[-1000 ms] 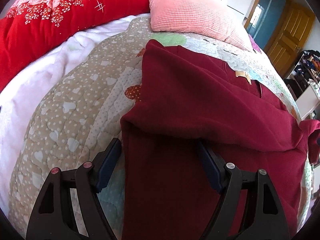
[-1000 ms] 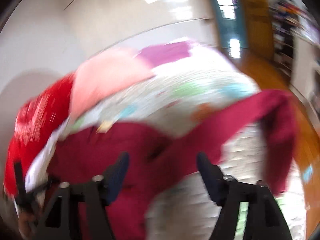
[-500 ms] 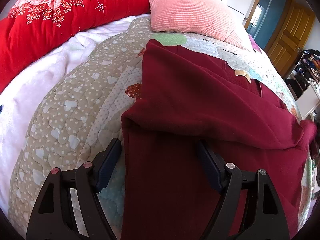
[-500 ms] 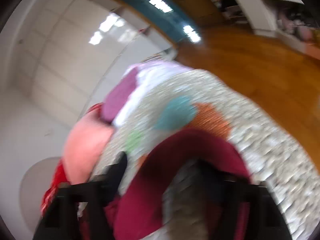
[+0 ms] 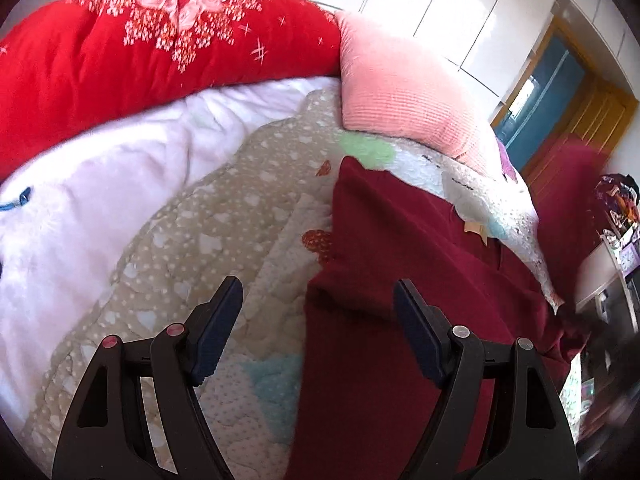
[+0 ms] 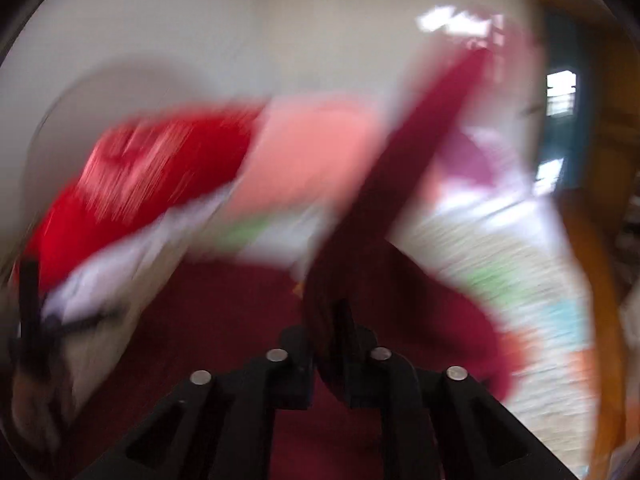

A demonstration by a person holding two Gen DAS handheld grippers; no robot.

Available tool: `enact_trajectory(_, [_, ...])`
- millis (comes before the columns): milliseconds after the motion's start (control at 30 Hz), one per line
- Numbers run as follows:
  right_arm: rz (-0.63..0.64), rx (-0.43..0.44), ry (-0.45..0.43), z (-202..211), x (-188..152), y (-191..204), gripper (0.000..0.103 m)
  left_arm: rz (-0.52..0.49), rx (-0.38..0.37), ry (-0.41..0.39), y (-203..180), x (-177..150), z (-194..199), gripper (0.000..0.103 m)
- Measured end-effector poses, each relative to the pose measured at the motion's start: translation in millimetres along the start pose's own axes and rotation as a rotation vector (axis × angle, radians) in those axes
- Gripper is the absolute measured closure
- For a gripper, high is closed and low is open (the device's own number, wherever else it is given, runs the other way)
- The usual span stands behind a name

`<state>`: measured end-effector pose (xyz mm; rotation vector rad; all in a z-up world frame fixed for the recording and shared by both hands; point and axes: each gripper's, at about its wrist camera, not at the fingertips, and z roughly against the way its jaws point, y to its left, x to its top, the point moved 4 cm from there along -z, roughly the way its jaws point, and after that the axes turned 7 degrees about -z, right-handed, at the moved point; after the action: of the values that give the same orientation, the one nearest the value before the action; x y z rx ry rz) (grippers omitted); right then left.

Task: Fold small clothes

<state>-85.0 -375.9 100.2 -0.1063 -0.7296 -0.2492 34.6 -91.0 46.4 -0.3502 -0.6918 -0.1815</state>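
Note:
A dark red garment [image 5: 400, 260] lies spread on the bed, its left side folded in over the body. My left gripper [image 5: 317, 286] hovers open above the garment's near left edge, one finger over the bedspread and the other over the cloth, holding nothing. The right wrist view is heavily blurred. There, my right gripper [image 6: 326, 320] is shut on a sleeve [image 6: 420, 140] of the same garment, which stretches up and to the right from the jaws. The garment's body [image 6: 224, 320] lies below it.
A heart-patterned bedspread [image 5: 208, 240] covers the bed. A white blanket [image 5: 100, 200] lies left, a red floral quilt [image 5: 140, 60] behind it, and a pink pillow [image 5: 400, 88] at the head. A wooden door [image 5: 592, 120] and cluttered shelves [image 5: 616, 220] stand at right.
My right gripper went from open to shut on the sleeve and swung it up over the garment. My left gripper rose and shifted left, staying open.

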Motion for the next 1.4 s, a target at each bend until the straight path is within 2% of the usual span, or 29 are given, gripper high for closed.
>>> enact_trajectory(33, [0.042,0.031,0.116,-31.7,-23.3,22.9,0.073,0.002,-0.003,0.006,0.8,-0.1,-1.9,0.025])
enact_trajectory(100, [0.089,0.050,0.249,-66.6,-58.0,41.5,0.063,-0.004,-0.014,0.014,0.5,-0.3,-2.5,0.025])
enact_trajectory(167, [0.120,0.023,0.207,-61.7,-67.9,47.4,0.062,-0.006,-0.024,0.007,0.0,0.4,-2.4,0.025])
enact_trajectory(267, [0.038,0.034,0.164,-39.5,-54.8,35.7,0.056,0.005,-0.050,-0.001,-0.7,1.5,-2.3,0.025])
enact_trajectory(367, [0.049,0.029,0.117,-29.5,-44.8,37.2,0.056,-0.001,-0.068,-0.006,-4.4,2.0,-2.5,0.025])
enact_trajectory(467, [0.070,-0.044,0.069,-18.2,-38.4,28.5,0.056,-0.019,-0.073,0.010,-10.2,3.2,-5.1,0.025])
enact_trajectory(567, [0.014,-0.163,-0.022,2.6,-23.1,-16.2,0.054,-0.029,-0.071,0.020,-19.3,8.5,-5.2,0.025])
enact_trajectory(633, [-0.034,-0.234,-0.029,10.4,-16.6,-51.4,0.046,-0.089,-0.045,0.047,-32.4,17.0,-12.2,0.025])
enact_trajectory(700, [-0.098,-0.293,-0.016,10.8,-12.6,-88.7,0.042,-0.160,-0.023,0.020,-48.6,30.0,-23.6,0.025])
enact_trajectory(733, [-0.144,-0.299,0.002,7.7,-12.2,-107.9,0.038,-0.173,-0.013,0.020,-53.0,33.9,-31.8,0.025])
enact_trajectory(800, [-0.234,-0.279,0.044,-5.1,-12.1,-130.2,0.038,-0.154,-0.021,0.082,-59.4,36.4,-58.8,0.025])
enact_trajectory(900, [-0.354,-0.145,0.094,-27.8,-17.3,-147.8,0.038,-0.116,-0.064,0.158,-63.8,30.4,-89.1,0.025])
enact_trajectory(933, [-0.379,-0.094,0.119,-37.7,-19.4,-148.6,0.045,-0.136,-0.045,0.140,-66.3,30.5,-90.1,0.033])
enact_trajectory(967, [-0.371,-0.077,0.123,-43.2,-20.5,-145.8,0.057,-0.157,-0.031,0.129,-69.2,30.8,-88.8,0.050])
enact_trajectory(1000, [-0.332,-0.097,0.108,-45.5,-19.3,-140.8,0.079,-0.188,-0.012,0.127,-71.8,32.0,-86.6,0.060])
enact_trajectory(1033, [-0.285,-0.132,0.085,-44.8,-16.7,-136.0,0.088,-0.209,-0.009,0.118,-71.8,35.2,-81.3,0.076])
enact_trajectory(1133, [-0.226,-0.158,0.030,-38.8,-1.8,-125.1,0.090,-0.166,-0.075,0.072,-60.8,44.8,-61.4,0.086])
enact_trajectory(1167, [-0.217,-0.175,0.004,-38.4,3.2,-124.3,0.090,-0.154,-0.067,0.063,-57.7,46.8,-60.0,0.094])
enact_trajectory(1233, [-0.238,-0.213,-0.036,-42.6,11.2,-132.3,0.090,-0.146,-0.011,0.060,-49.8,47.6,-64.0,0.094])
enact_trajectory(1267, [-0.259,-0.238,-0.046,-49.3,12.9,-139.4,0.090,-0.139,-0.012,0.078,-47.8,45.5,-67.7,0.094])
enact_trajectory(1333, [-0.286,-0.271,0.061,-63.7,6.2,-152.6,0.082,-0.130,-0.026,0.093,-44.4,40.3,-69.1,0.094])
enact_trajectory(1367, [-0.316,-0.241,0.071,-59.1,2.8,-154.4,0.080,-0.132,-0.033,0.086,-44.3,39.5,-66.5,0.094])
enact_trajectory(1400, [-0.345,-0.188,0.033,-43.2,-0.4,-152.7,0.073,-0.126,-0.047,0.080,-43.2,39.5,-63.1,0.094])
